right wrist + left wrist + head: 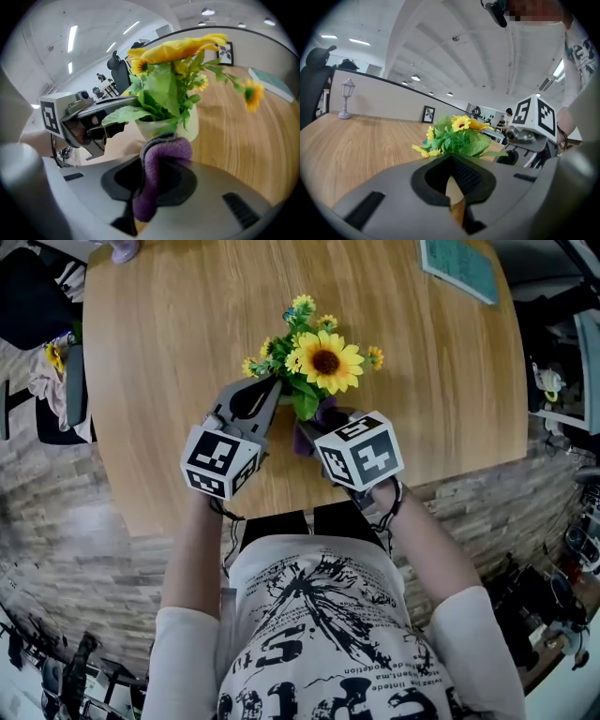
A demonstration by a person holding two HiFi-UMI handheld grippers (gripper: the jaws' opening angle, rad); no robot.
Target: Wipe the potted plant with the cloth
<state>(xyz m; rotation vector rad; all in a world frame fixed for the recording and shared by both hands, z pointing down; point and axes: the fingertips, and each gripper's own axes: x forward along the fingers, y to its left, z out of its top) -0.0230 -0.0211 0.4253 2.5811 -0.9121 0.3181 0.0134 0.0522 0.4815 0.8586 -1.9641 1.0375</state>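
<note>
The potted plant (pixel 315 365), a yellow sunflower with small blooms and green leaves in a pale pot (pixel 180 127), stands on the round wooden table (pixel 169 343) close to its near edge. My right gripper (pixel 314 437) is shut on a purple cloth (pixel 161 161), whose folded end pokes out just in front of the pot. The cloth (pixel 309 432) also shows under the leaves in the head view. My left gripper (pixel 270 385) is shut with nothing between its jaws, its tip at the plant's left side, by the leaves (pixel 457 140).
A teal book (pixel 459 266) lies at the table's far right. A small lamp-shaped ornament (pixel 345 98) stands at the far side, with a framed picture (pixel 428 114) on the partition behind. Office chairs and clutter ring the table. The table's near edge (pixel 281 507) is just under my hands.
</note>
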